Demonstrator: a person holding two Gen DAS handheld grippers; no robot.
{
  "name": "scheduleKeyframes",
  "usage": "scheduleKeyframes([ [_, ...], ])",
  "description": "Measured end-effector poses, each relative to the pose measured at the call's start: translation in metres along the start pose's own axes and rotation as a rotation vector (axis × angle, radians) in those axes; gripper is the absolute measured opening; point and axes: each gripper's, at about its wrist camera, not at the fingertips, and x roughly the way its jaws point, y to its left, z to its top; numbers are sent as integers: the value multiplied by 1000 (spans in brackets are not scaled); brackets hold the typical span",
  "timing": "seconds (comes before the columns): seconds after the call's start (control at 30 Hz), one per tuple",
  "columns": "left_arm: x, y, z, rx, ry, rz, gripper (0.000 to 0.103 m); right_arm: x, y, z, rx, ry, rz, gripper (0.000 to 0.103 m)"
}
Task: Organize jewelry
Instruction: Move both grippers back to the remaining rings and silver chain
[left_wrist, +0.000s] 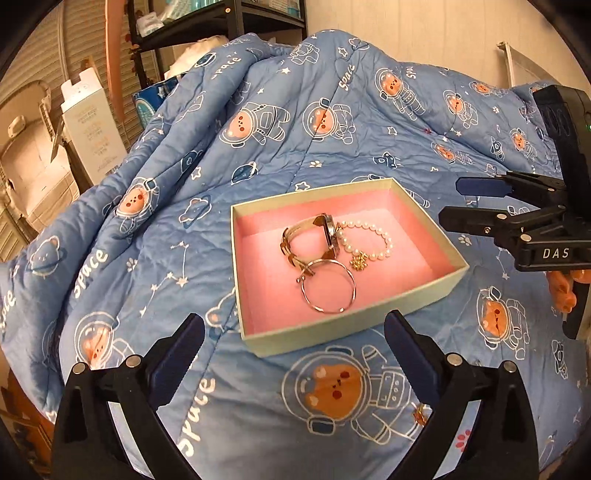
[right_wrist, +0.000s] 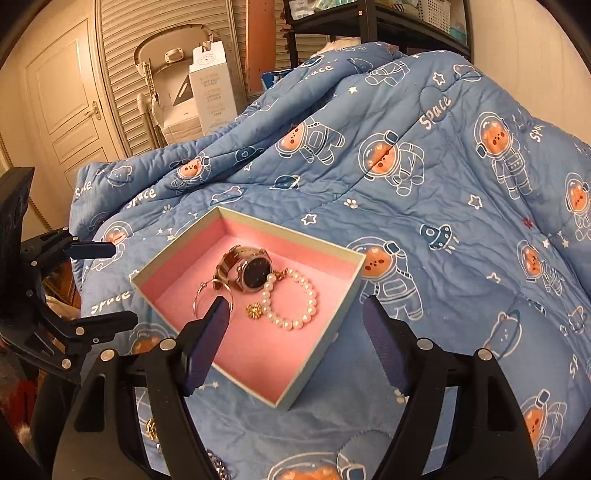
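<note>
A pale green box with pink lining (left_wrist: 436, 288) (right_wrist: 317, 365) sits on the blue quilt. In it lie a watch (left_wrist: 330, 236) (right_wrist: 255, 275), a pearl bracelet (left_wrist: 373, 236) (right_wrist: 306, 295), a gold charm (left_wrist: 357, 263) (right_wrist: 254, 311) and a thin metal hoop (left_wrist: 328, 286) (right_wrist: 201, 295). My left gripper (left_wrist: 293, 338) (right_wrist: 107, 284) is open and empty just before the box's near edge. My right gripper (right_wrist: 295, 321) (left_wrist: 450, 201) is open and empty over the box's near corner. A small gold piece (left_wrist: 421, 415) (right_wrist: 150, 428) and a silver chain (right_wrist: 218, 467) lie on the quilt near the grippers.
The blue astronaut-bear quilt (left_wrist: 258, 147) (right_wrist: 424, 177) bunches up high behind the box. A black shelf (left_wrist: 221, 22), a white carton (right_wrist: 214, 85) and a door (right_wrist: 70, 110) stand beyond the bed.
</note>
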Motion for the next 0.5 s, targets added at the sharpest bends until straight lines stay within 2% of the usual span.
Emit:
scheduleKeyframes([
  [0.23,-21,-4,-48,-126,-32,-22,96,-31,16,-46,6,15,49,74],
  [0.5,-27,-21,-94,-206,-13,-55,96,-42,43,-95,-48,77,55,74],
])
